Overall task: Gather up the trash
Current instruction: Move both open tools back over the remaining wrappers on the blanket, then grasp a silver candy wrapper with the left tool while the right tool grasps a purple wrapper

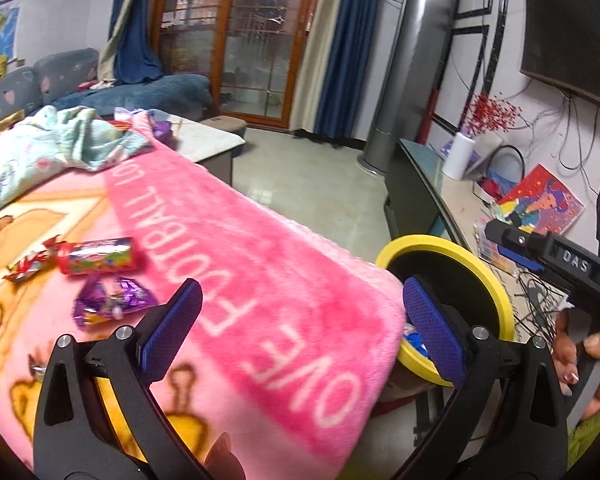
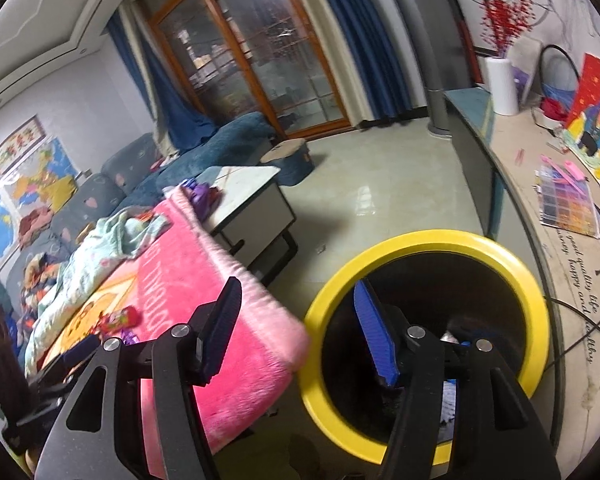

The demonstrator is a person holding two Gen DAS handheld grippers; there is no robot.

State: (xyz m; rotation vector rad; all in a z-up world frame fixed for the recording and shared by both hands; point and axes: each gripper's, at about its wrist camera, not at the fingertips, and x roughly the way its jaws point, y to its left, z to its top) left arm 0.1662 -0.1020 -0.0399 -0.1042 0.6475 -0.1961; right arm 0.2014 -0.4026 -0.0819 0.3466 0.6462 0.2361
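Observation:
A pink blanket (image 1: pixel 260 280) covers a table. On it lie a red cylindrical wrapper (image 1: pixel 98 256), a red-silver foil wrapper (image 1: pixel 30 262) and a purple foil wrapper (image 1: pixel 112 302). My left gripper (image 1: pixel 300 320) is open and empty above the blanket's edge, right of the wrappers. A yellow-rimmed black bin (image 2: pixel 428 332) stands beside the blanket, with some trash inside; it also shows in the left wrist view (image 1: pixel 500 292). My right gripper (image 2: pixel 296 324) is open and empty, over the bin's left rim. The red wrapper (image 2: pixel 122 318) shows small on the blanket (image 2: pixel 228 344).
A crumpled light-blue cloth (image 1: pixel 52 148) lies at the blanket's far end. A white-topped coffee table (image 2: pixel 252 196) stands beyond. A long counter (image 2: pixel 560 248) with papers, cables and a white roll (image 2: pixel 500 84) runs along the right. A sofa (image 1: pixel 132 92) is at the back left.

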